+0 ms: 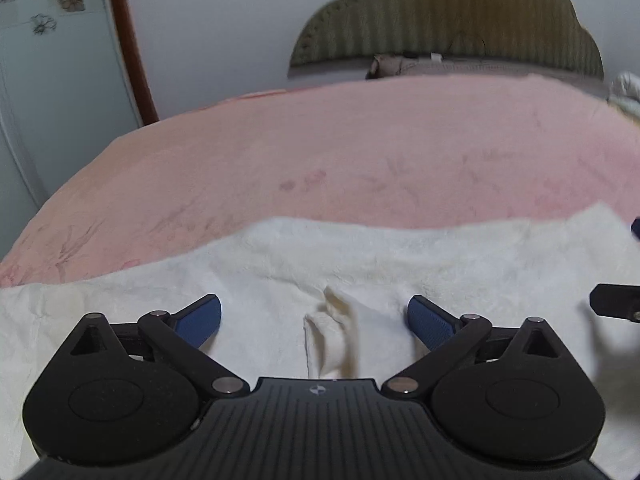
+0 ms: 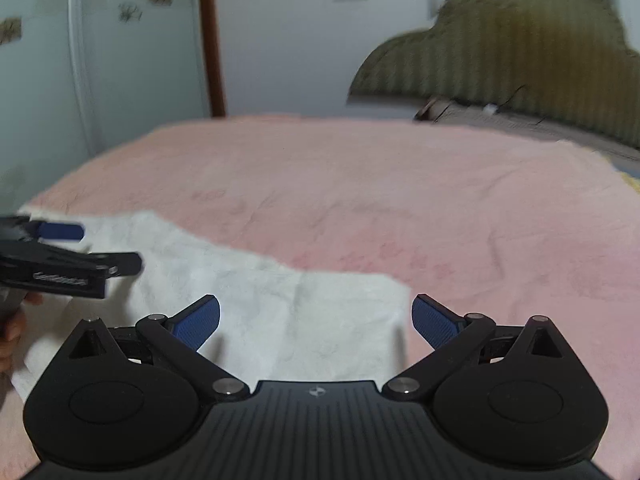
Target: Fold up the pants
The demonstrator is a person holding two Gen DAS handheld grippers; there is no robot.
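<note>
White fleecy pants (image 1: 360,256) lie flat across the near part of a pink bed cover (image 1: 320,140). In the left wrist view a small raised fold (image 1: 332,328) of the cloth sits between the blue pads. My left gripper (image 1: 314,320) hovers over it, open, pads clear of the cloth. In the right wrist view the pants (image 2: 280,312) end in a corner by the right pad. My right gripper (image 2: 316,320) stands wide open above that corner, holding nothing. The left gripper (image 2: 60,256) shows at the left edge there, with a hand behind it.
The pink bed cover (image 2: 440,208) stretches far beyond the pants. An olive padded headboard (image 1: 448,12) stands at the back right, and a wardrobe door with flower prints (image 1: 52,40) and a brown wooden post (image 1: 132,48) at the left.
</note>
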